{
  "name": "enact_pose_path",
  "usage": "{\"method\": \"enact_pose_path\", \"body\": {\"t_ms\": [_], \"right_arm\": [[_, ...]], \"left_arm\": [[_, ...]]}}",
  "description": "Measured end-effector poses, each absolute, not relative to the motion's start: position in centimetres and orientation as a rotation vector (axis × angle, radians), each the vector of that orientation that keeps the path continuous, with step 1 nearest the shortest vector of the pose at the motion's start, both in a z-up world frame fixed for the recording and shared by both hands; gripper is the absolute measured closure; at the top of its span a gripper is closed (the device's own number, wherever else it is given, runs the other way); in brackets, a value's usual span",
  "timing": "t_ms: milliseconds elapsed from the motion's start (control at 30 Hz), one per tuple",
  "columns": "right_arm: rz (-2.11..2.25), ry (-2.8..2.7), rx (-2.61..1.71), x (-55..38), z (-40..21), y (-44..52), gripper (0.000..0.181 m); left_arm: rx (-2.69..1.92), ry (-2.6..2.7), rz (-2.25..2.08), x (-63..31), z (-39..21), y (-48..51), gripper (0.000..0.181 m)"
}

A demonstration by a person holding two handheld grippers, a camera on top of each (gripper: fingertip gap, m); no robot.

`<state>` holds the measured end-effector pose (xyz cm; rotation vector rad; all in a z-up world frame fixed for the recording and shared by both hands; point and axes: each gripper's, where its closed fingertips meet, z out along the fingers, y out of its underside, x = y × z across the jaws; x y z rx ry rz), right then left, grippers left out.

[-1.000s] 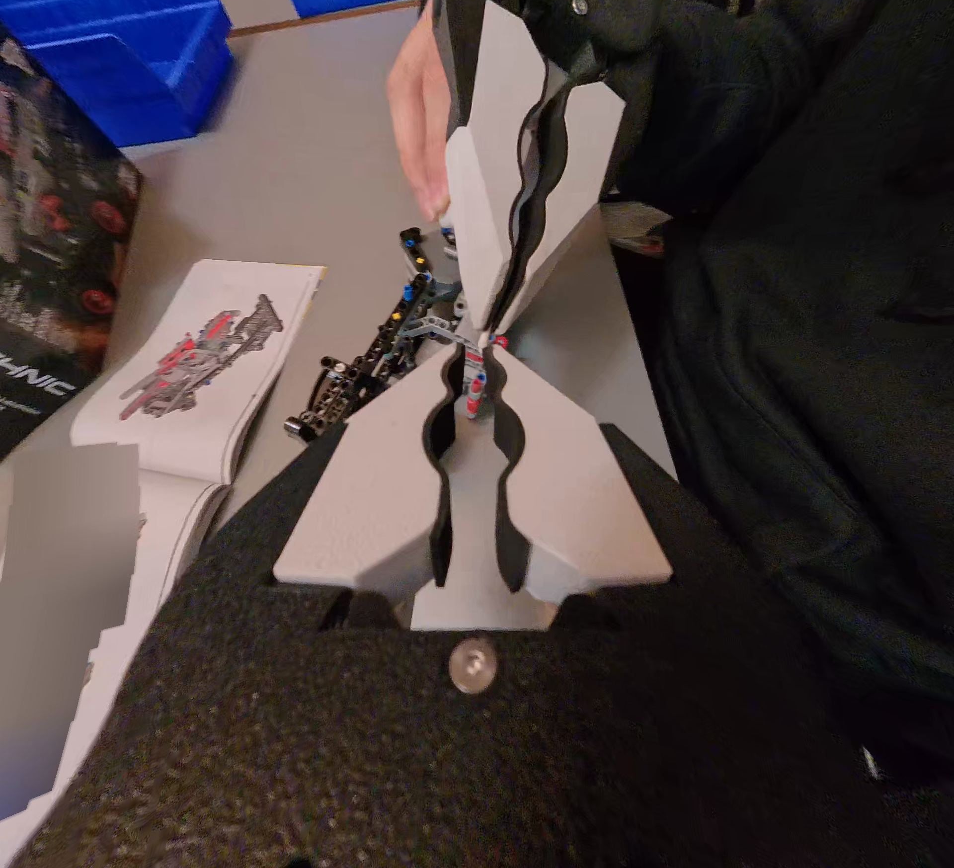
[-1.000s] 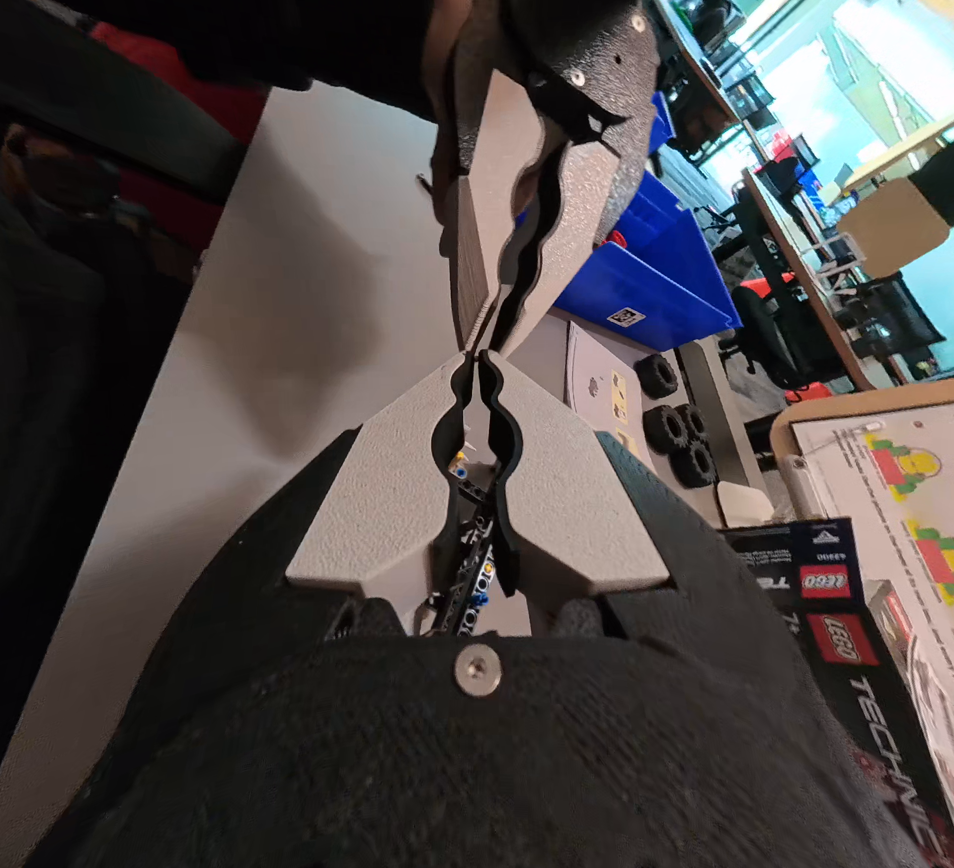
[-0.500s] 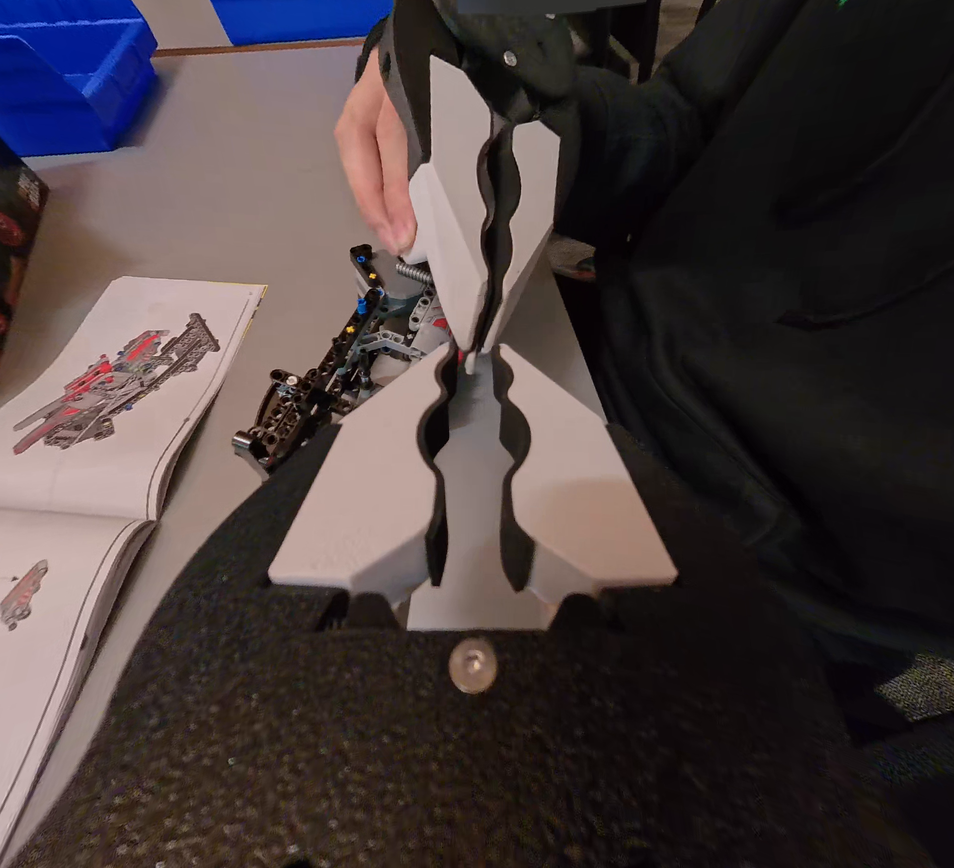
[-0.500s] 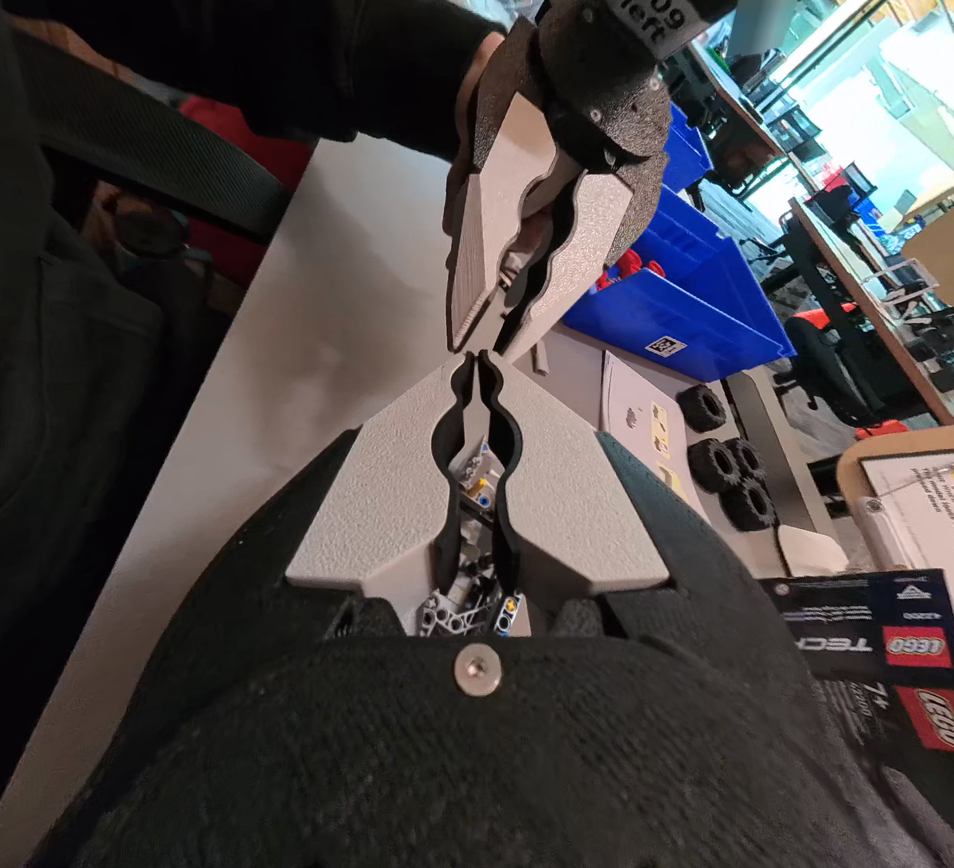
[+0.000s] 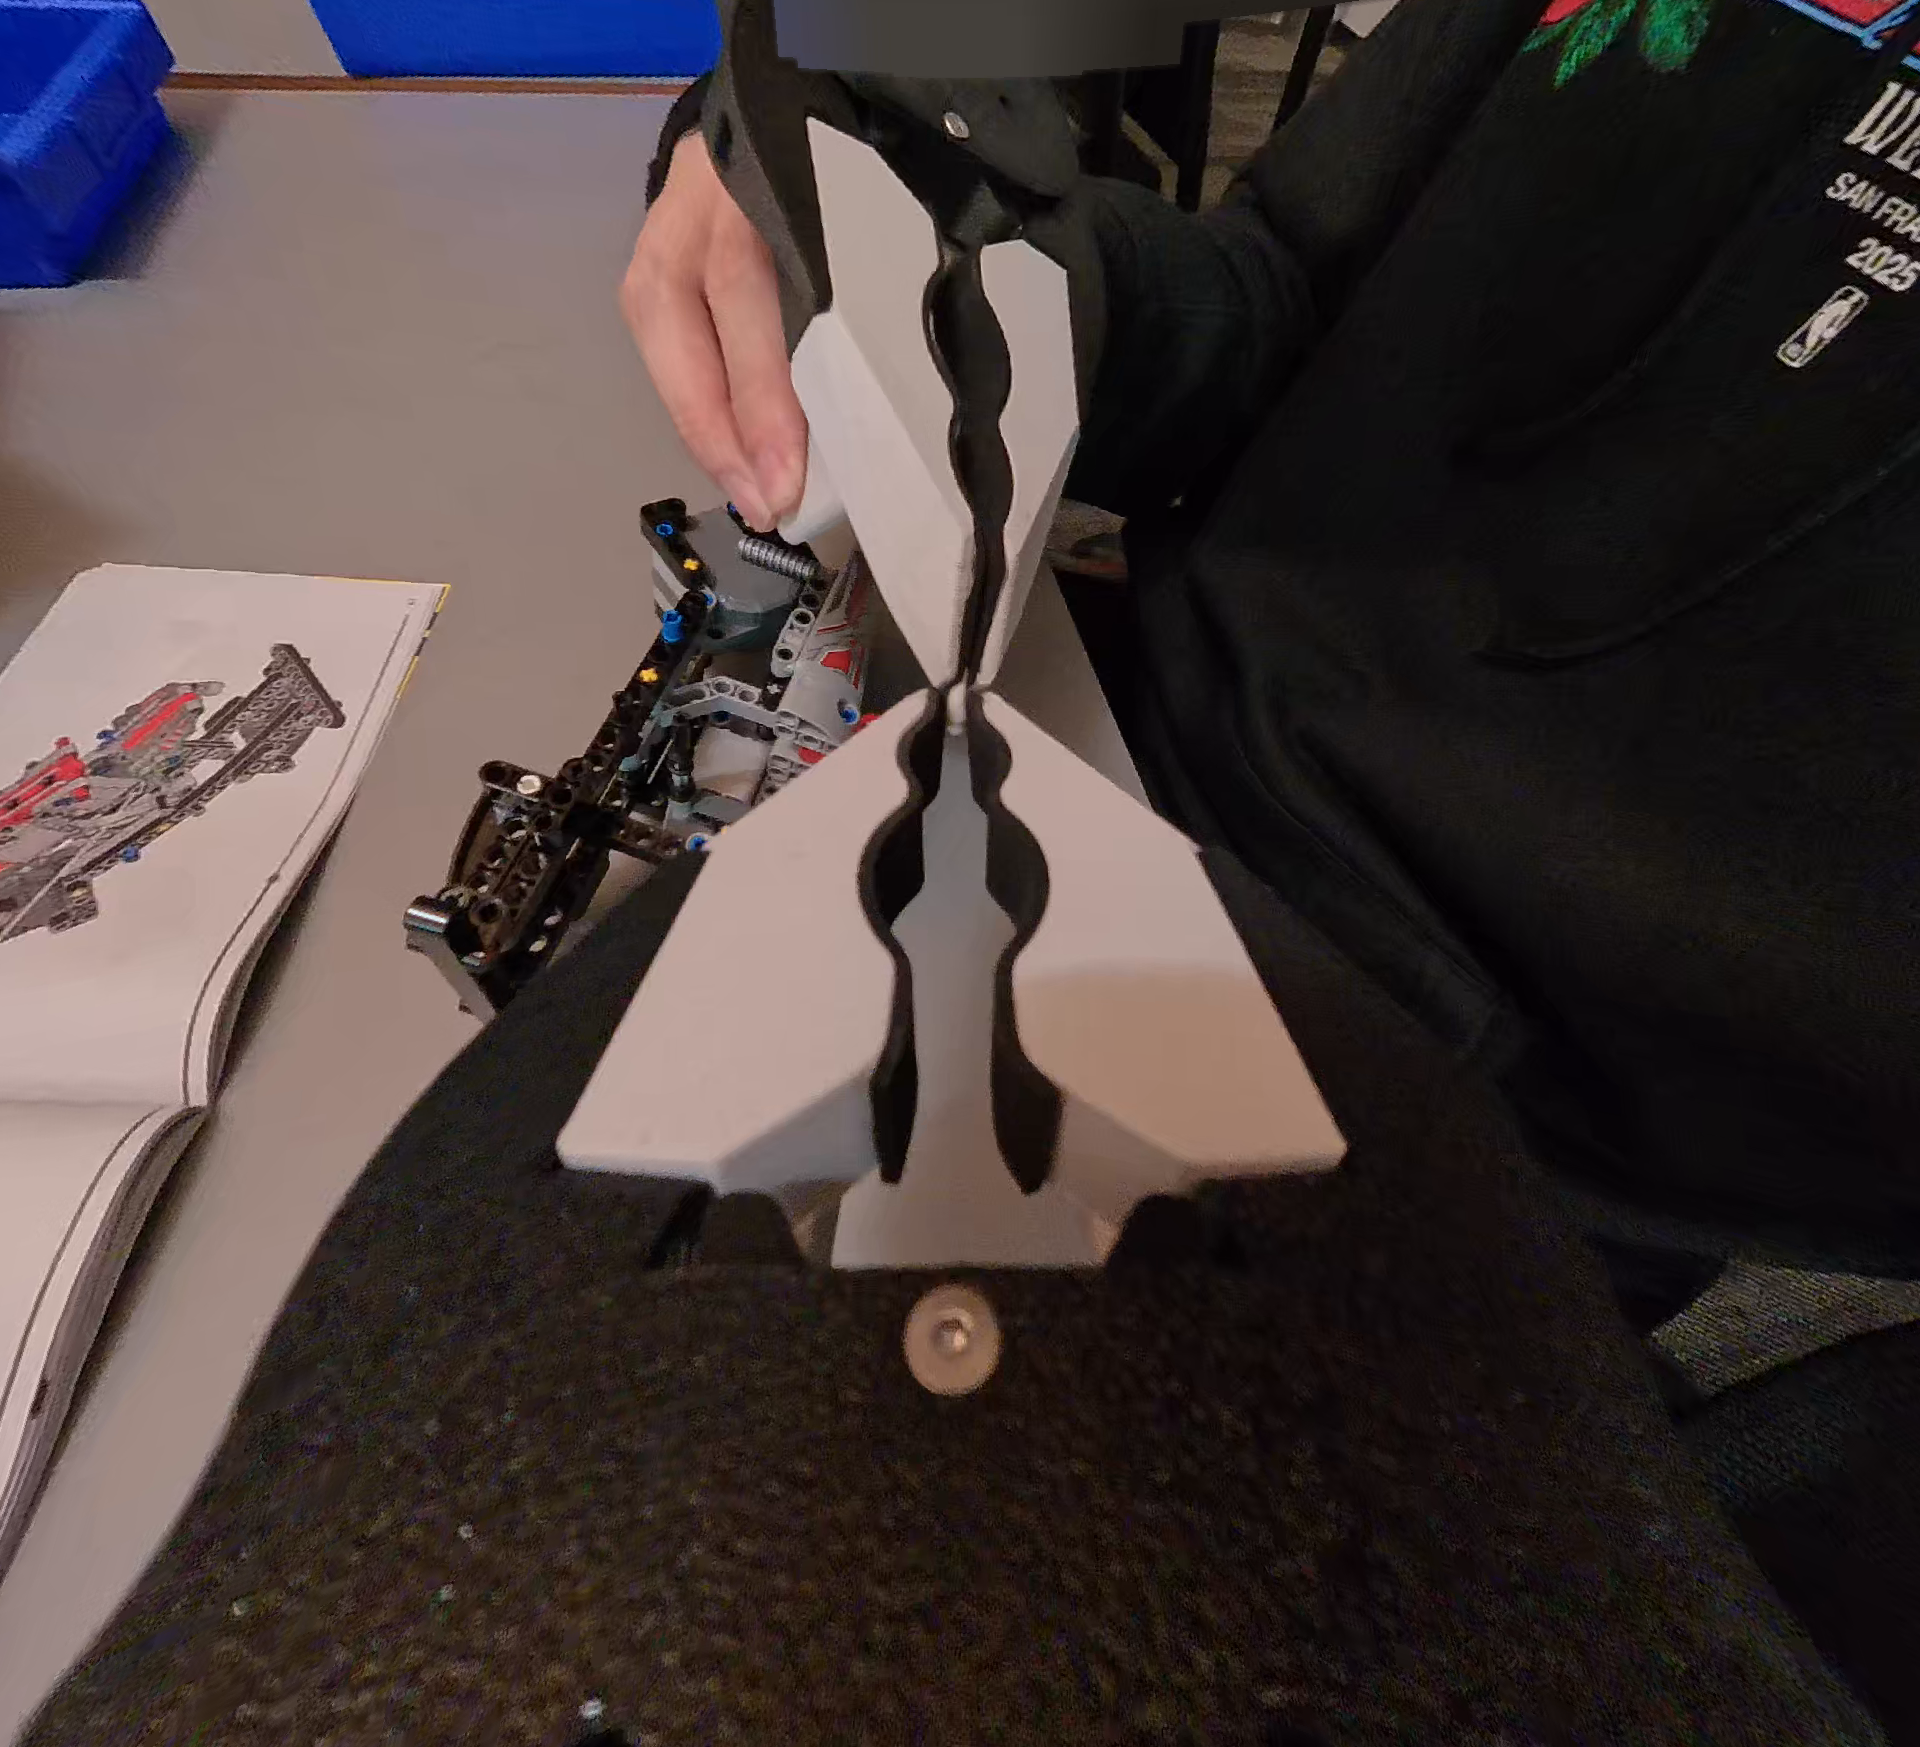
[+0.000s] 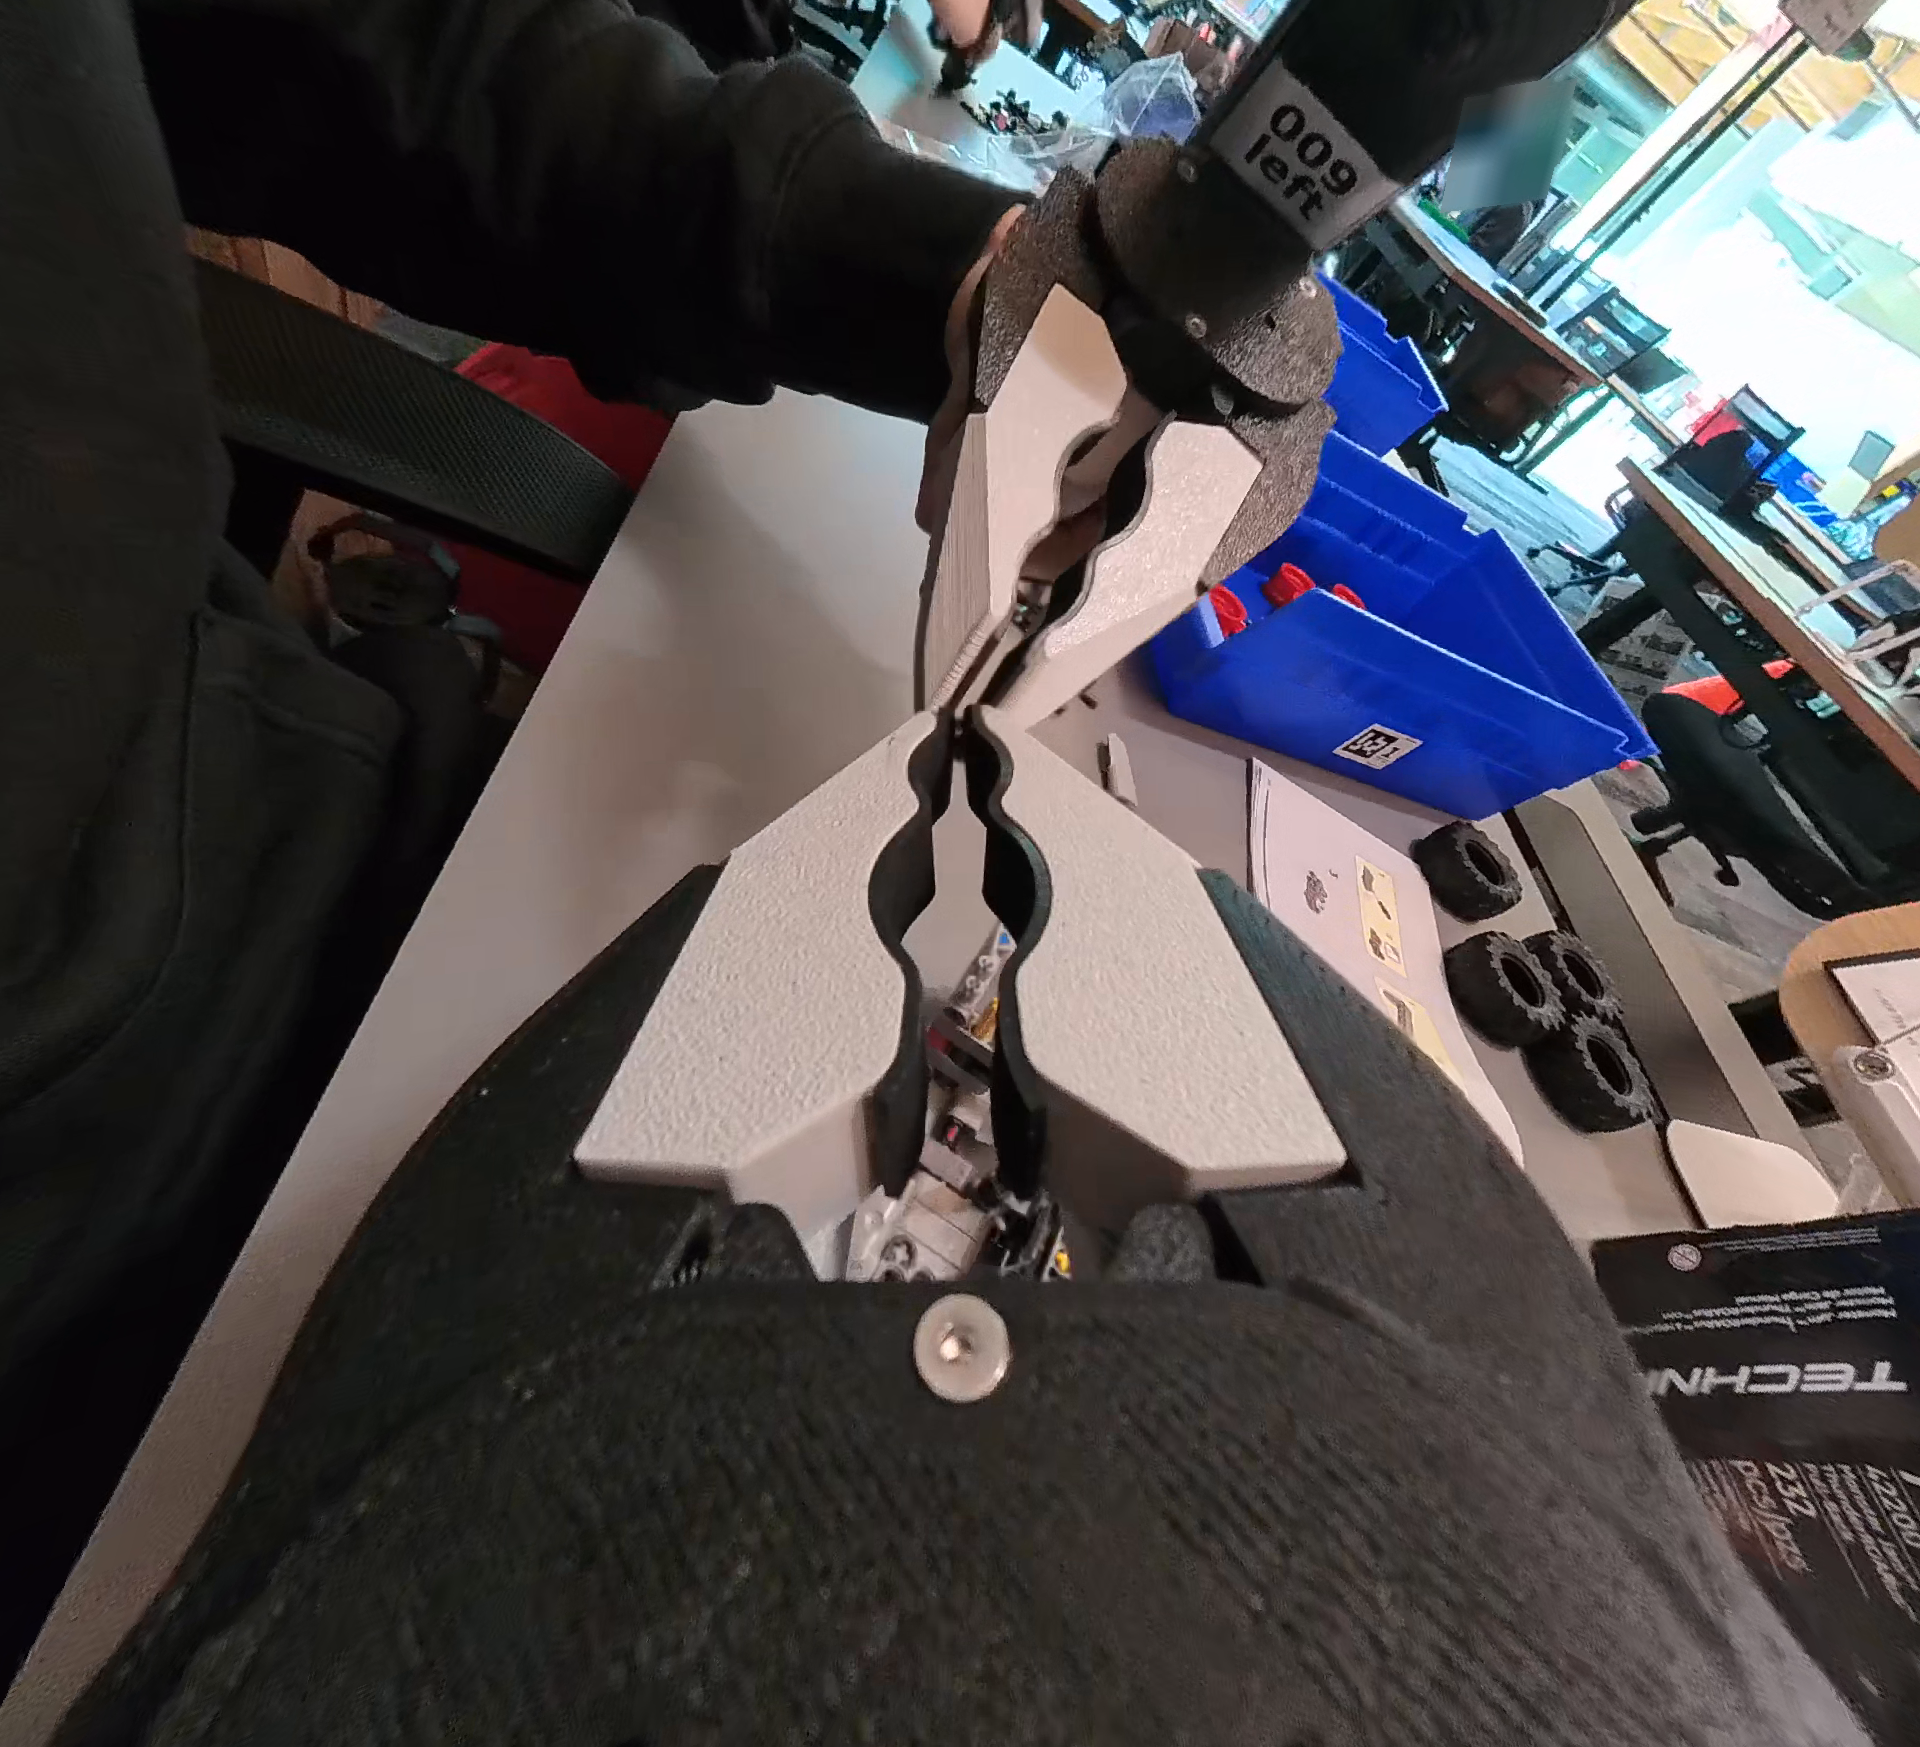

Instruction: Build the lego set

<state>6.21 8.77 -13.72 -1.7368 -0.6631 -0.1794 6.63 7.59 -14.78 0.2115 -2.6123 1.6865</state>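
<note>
The left gripper (image 5: 954, 729) and the right gripper (image 6: 958, 729) met tip to tip above the table (image 5: 343, 367), just beside the partly built lego chassis (image 5: 634, 762). Both grippers had their tips drawn together on one small pale piece (image 5: 956, 710), pinched from opposite ends; its exact kind was too small to identify. The chassis lay on the table directly below and to the camera-left of the meeting tips in the left wrist view, with the open instruction booklet (image 5: 156, 814) on the far side of the chassis from the grippers. Four loose black tyres (image 6: 1538, 991) and a blue bin (image 6: 1403, 669) stood well apart from the chassis. The step in hand appeared to be a transfer or re-seating of the small piece between grippers. The next move would likely require one gripper to release while the other keeps its hold, then alignment of the piece with its socket on the chassis.
</note>
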Motion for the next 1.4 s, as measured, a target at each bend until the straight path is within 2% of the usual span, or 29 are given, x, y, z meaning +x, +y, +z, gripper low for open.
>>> {"method": "enact_pose_path", "body": {"t_ms": [333, 400, 433, 1133, 1200, 1400], "right_arm": [[-0.101, -0.555, -1.769, 7.1, -14.3, 8.7, 0.181], [-0.065, -0.54, -1.776, 7.1, -14.5, 8.7, 0.181], [-0.049, -0.54, -1.772, 7.0, -14.4, 8.7, 0.181], [0.127, -0.39, -1.786, 7.9, -15.2, 8.6, 0.178], [0.1, -0.37, -1.798, 8.2, -15.0, 8.4, 0.171], [-0.285, -0.257, -1.769, 10.2, -13.6, 9.4, 0.166]], "left_arm": [[0.295, -2.569, 1.769, 7.5, -15.2, 7.6, 0.18], [0.297, -2.539, 1.774, 7.3, -15.2, 7.6, 0.175], [0.304, -2.544, 1.768, 7.3, -15.2, 7.6, 0.18], [0.439, -2.474, 1.77, 8.3, -16.1, 7.8, 0.181], [0.557, -2.378, 1.843, 9.2, -15.1, 8.1, 0.181], [0.981, -1.775, 2.085, 11.1, -11.9, 8.8, 0.181]]}}
